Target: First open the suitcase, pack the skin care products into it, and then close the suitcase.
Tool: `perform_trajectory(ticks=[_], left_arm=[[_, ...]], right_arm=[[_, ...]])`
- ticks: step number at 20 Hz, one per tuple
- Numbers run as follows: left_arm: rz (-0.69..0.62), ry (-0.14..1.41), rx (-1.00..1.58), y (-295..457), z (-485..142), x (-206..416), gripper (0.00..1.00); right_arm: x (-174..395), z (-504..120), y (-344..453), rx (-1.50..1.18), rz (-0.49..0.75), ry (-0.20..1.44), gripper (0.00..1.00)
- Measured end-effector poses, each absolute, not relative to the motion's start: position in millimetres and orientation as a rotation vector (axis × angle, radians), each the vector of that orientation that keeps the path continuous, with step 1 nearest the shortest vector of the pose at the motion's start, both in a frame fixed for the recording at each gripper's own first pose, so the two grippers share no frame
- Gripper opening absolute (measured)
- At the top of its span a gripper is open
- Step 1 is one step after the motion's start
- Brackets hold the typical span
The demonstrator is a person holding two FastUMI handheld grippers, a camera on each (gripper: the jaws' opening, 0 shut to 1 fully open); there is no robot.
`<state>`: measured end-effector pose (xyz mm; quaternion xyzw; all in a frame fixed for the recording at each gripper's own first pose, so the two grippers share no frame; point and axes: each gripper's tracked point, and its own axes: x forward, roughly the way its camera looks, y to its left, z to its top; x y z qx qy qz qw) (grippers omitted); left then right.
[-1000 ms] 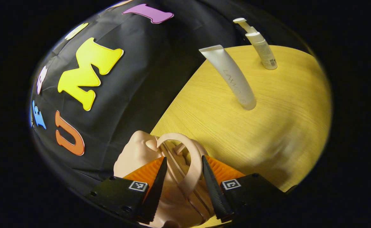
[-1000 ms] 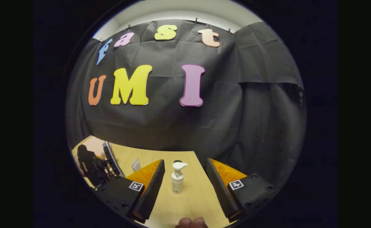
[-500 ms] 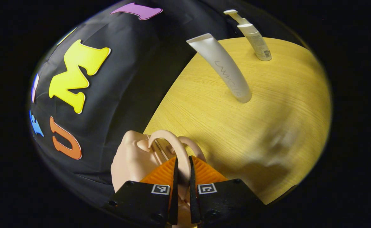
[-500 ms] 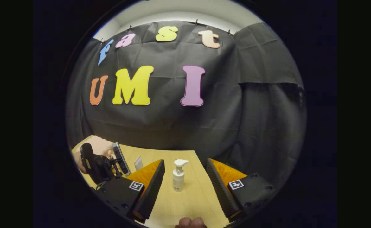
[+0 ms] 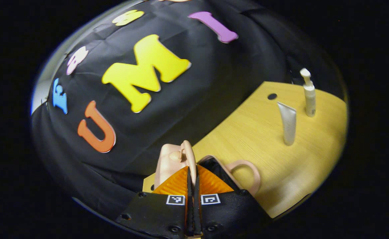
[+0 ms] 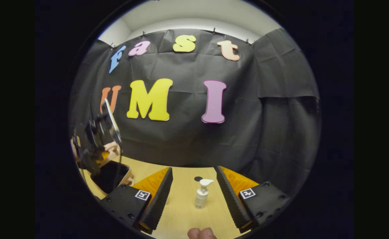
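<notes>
My left gripper [image 5: 192, 170] is shut on the upper handle [image 5: 188, 153] of the pink suitcase lid [image 5: 167, 162], which stands raised off the base. The base's own handle [image 5: 245, 171] lies on the wooden table beside the dark interior [image 5: 214, 165]. A white tube [image 5: 289, 123] and a white pump bottle [image 5: 309, 97] stand upright farther off on the right. In the right gripper view my right gripper [image 6: 193, 169] is open and holds nothing, with the pump bottle [image 6: 201, 198] standing between its fingers, farther off. The left gripper [image 6: 94, 142] holds the lid up at the left, above the open suitcase [image 6: 109, 176].
The yellow wooden table [image 5: 257, 132] runs up to the black cloth wall and has a small round hole [image 5: 272, 96] near its back edge. A fingertip [image 6: 201, 233] of the holding hand shows at the bottom of the right gripper view.
My left gripper closed on the lid handle, then rose and swung the lid up, opening the suitcase. The right gripper shifted slightly and stays open.
</notes>
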<state>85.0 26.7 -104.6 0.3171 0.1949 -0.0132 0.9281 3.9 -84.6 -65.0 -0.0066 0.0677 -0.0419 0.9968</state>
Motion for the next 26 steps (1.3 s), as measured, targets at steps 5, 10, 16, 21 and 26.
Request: perform_trajectory(ticks=[5, 10, 16, 21, 26], left_arm=[[0.165, 0.279, 0.420, 157, -52, 85, 0.03], [0.303, 0.262, 0.222, 310, -88, 78, 0.03], [0.323, 0.428, 0.042, 423, -224, 81, 0.03], [0.302, 0.592, -0.202, 439, -322, 83, 0.04], [0.355, 0.663, -0.141, 456, -344, 80, 0.19]], right_arm=[[16, -48, -35, -0.036, -0.015, 0.123, 0.79], [23, -39, 10, -0.063, 0.013, 0.140, 0.79], [24, -47, 54, -0.152, 0.037, 0.185, 0.79], [25, -55, 64, -0.178, 0.022, 0.229, 0.79], [26, -57, 68, -0.182, 0.032, 0.231, 0.79]])
